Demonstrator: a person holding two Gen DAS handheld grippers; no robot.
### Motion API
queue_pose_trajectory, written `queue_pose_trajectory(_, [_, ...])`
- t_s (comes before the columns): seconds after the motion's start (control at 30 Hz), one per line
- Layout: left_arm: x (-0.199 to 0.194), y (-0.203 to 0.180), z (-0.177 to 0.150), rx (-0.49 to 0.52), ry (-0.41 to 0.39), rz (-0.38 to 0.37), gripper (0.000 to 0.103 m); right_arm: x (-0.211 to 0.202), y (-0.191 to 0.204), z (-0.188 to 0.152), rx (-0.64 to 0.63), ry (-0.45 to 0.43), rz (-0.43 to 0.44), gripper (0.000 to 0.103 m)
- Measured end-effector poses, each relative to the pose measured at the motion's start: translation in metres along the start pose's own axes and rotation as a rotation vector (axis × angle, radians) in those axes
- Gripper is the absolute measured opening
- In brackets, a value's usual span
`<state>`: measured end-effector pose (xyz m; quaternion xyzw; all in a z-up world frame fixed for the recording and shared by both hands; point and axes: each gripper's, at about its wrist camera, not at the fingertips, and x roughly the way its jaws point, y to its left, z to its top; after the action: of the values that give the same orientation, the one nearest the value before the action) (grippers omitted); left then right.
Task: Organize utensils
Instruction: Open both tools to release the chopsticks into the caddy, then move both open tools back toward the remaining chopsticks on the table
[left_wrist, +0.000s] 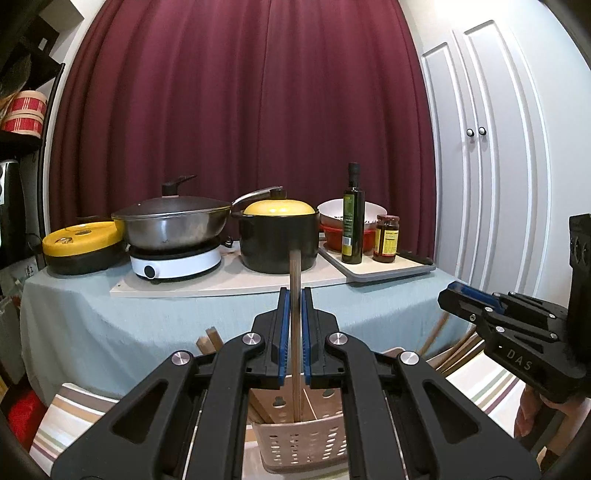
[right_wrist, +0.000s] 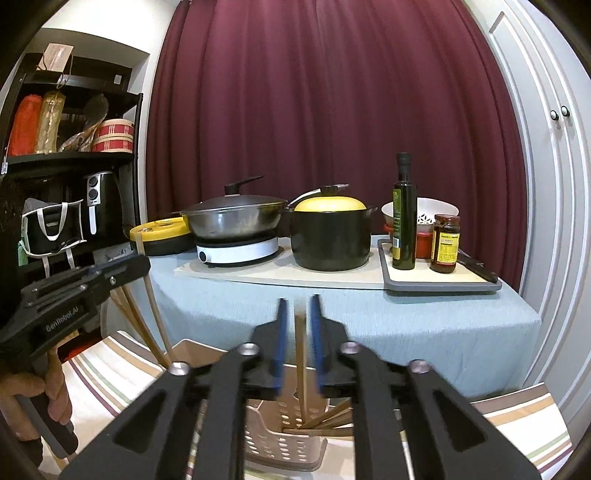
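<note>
My left gripper (left_wrist: 295, 295) is shut on a brown wooden chopstick (left_wrist: 294, 269). The stick stands upright, its lower end inside the beige perforated utensil basket (left_wrist: 303, 443) right below. In the right wrist view the same gripper (right_wrist: 138, 264) shows at the left, held by a hand, the chopstick (right_wrist: 147, 295) passing through it. My right gripper (right_wrist: 299, 306) hovers over the basket (right_wrist: 273, 439); its blue pads (right_wrist: 282, 332) are blurred and stand apart on either side of another chopstick (right_wrist: 300, 354) without touching it. Several chopsticks (right_wrist: 325, 421) lean inside the basket.
A table with a light blue cloth (right_wrist: 424, 325) stands behind, carrying a wok on an induction cooker (right_wrist: 236, 251), a black pot with a yellow lid (right_wrist: 330, 236), an oil bottle (right_wrist: 404, 221) and a jar (right_wrist: 446, 243) on a tray. Striped cloth (right_wrist: 110, 369) lies under the basket. A black shelf (right_wrist: 74, 155) is left.
</note>
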<state>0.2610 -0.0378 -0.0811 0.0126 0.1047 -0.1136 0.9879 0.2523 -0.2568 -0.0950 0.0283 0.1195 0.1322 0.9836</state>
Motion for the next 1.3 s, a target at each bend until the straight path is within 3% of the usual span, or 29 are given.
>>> queue_pose_trajectory(0.17, [-0.005, 0.001, 0.002, 0.003, -0.003, 0.0, 0.01, -0.006, 0.004, 0.001, -0.001, -0.009, -0.003, 0.029])
queue_pose_trajectory(0.23, [-0.009, 0.001, 0.003, -0.002, -0.009, 0.004, 0.029, -0.011, 0.007, 0.002, -0.003, -0.018, -0.006, 0.034])
queue_pose_trajectory(0.43, [-0.03, 0.003, 0.005, -0.013, -0.024, 0.005, 0.037, -0.028, 0.016, 0.004, -0.012, -0.039, -0.016, 0.039])
queue_pose_trajectory(1.3, [-0.133, -0.009, -0.069, -0.04, 0.1, 0.068, 0.039, -0.109, 0.043, -0.07, 0.008, 0.091, -0.067, 0.042])
